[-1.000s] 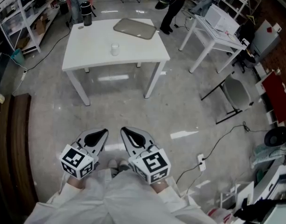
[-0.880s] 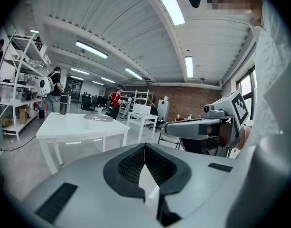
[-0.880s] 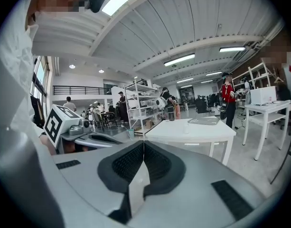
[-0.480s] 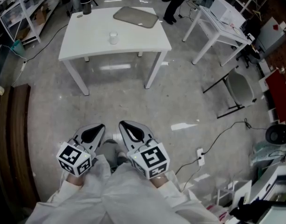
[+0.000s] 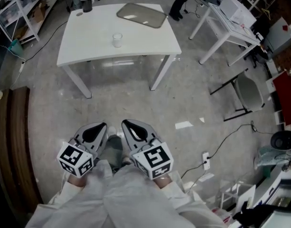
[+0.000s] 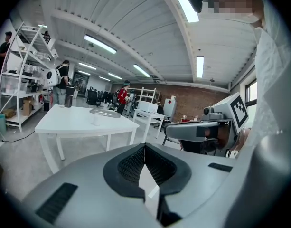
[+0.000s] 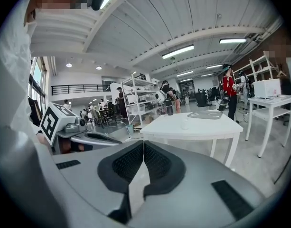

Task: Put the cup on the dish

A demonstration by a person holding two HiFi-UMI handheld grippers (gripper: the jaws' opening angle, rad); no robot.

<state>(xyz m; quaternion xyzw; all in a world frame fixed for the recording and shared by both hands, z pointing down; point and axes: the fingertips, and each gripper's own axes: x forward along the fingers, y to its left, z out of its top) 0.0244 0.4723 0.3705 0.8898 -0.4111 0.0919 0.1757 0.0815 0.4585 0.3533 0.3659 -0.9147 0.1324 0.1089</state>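
Note:
A small white cup [image 5: 117, 39] stands on the white table [image 5: 88, 46], far ahead of me. Behind it, at the table's far side, lies a flat grey dish [image 5: 141, 14]. My left gripper [image 5: 102, 126] and right gripper [image 5: 126, 124] are side by side low in the head view, over the floor and well short of the table. Both are shut, with nothing between the jaws. In the left gripper view, past the shut left gripper [image 6: 145, 147], the cup [image 6: 96, 119] and dish [image 6: 105, 112] are small. Beyond the right gripper [image 7: 144, 143], the cup [image 7: 184, 124] and dish [image 7: 206, 114] show on the table.
A black bottle [image 5: 86, 3] stands at the table's far left corner. A second white table [image 5: 226, 25] and a folding chair [image 5: 247, 93] are to the right. Shelving [image 5: 14, 8] lines the left. A dark bench [image 5: 16, 141] runs along my left. Cables cross the floor.
The table, cup and dish have come nearer and lower in the head view as I walk towards them. Both grippers keep their place in front of me, still shut.

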